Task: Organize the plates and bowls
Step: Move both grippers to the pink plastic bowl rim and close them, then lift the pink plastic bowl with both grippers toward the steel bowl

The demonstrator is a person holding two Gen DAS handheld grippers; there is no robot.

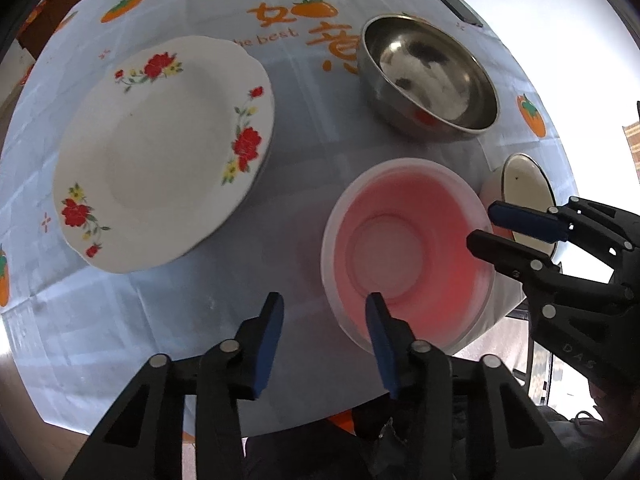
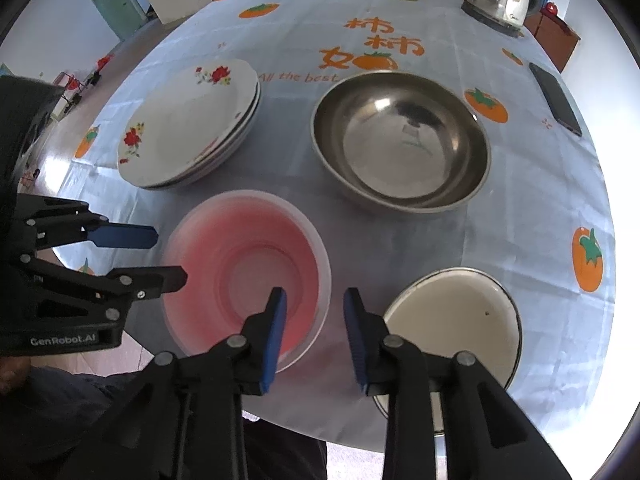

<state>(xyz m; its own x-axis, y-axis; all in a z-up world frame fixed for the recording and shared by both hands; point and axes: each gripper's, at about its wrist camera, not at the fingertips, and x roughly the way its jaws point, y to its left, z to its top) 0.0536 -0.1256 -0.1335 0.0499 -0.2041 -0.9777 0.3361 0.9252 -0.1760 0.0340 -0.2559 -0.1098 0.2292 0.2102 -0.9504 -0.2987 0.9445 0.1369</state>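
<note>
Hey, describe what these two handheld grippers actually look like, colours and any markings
Both are black plastic linkage frames with round silver pivot pins and flat blue pads on the fingertips. The left gripper has white "GenRobot.AI" lettering on its body, seen from the right wrist view. The right gripper bears embossed "DAS" letters. No cables show.

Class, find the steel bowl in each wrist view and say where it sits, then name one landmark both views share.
Left wrist view: the steel bowl sits upper right, beyond the pink bowl.
Right wrist view: the steel bowl sits right of centre, right of the plates.
Shared landmark: the phone lying beyond the steel bowl to its right.
</note>
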